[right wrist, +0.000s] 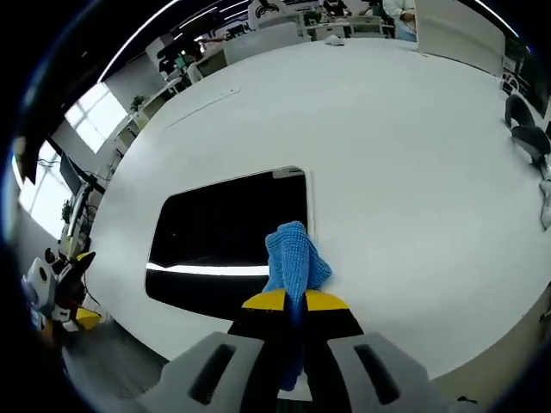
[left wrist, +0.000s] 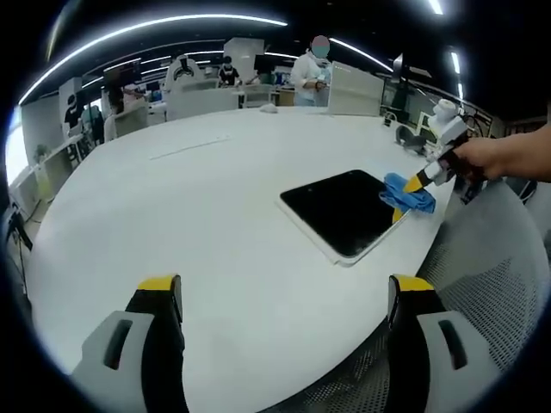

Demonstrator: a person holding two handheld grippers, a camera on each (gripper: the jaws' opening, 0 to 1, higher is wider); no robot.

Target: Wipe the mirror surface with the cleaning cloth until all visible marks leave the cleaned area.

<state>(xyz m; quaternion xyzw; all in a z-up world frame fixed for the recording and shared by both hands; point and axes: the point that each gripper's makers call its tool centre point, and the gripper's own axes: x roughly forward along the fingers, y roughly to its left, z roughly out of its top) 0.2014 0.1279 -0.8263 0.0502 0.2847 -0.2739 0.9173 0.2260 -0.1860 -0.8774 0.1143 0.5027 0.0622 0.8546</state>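
Here, a wiping setup, laid out for reach. Right tongs (right wrist: 291,300) clamped tight on the blue cloth (right wrist: 294,256), jaws pressed together with the fabric bunched out ahead of the yellow tips, presumably so the loose wad and not hard plastic meets the glass. Cloth resting on the mirror (right wrist: 228,237), at the mirror's 5 o'clock corner in the right gripper view, overlapping the edge nearest the tongs. Probably a starting corner, leaving the whole dark pane ahead for strokes toward 10 o'clock.

Mirror lying flat on the white bench (right wrist: 405,163), close to the bench rim, likely put there for easy reach from the mesh chair (left wrist: 495,258) side. Surface dark, carrying a bright streak of reflected ceiling light; marks too faint to make out, so cleaning progress hard to judge, seemingly early.

From the left gripper view: mirror (left wrist: 344,211) at 1 o'clock, cloth (left wrist: 408,194) at its 3 o'clock corner, right tongs (left wrist: 417,182) held by a hand (left wrist: 486,157) coming in from 3 o'clock.

Left tongs (left wrist: 284,297) spread wide, holding nothing, hanging above bare bench well apart from the mirror; apparently kept back to watch and stay clear of the strokes. Could steady the mirror frame if sliding begins.
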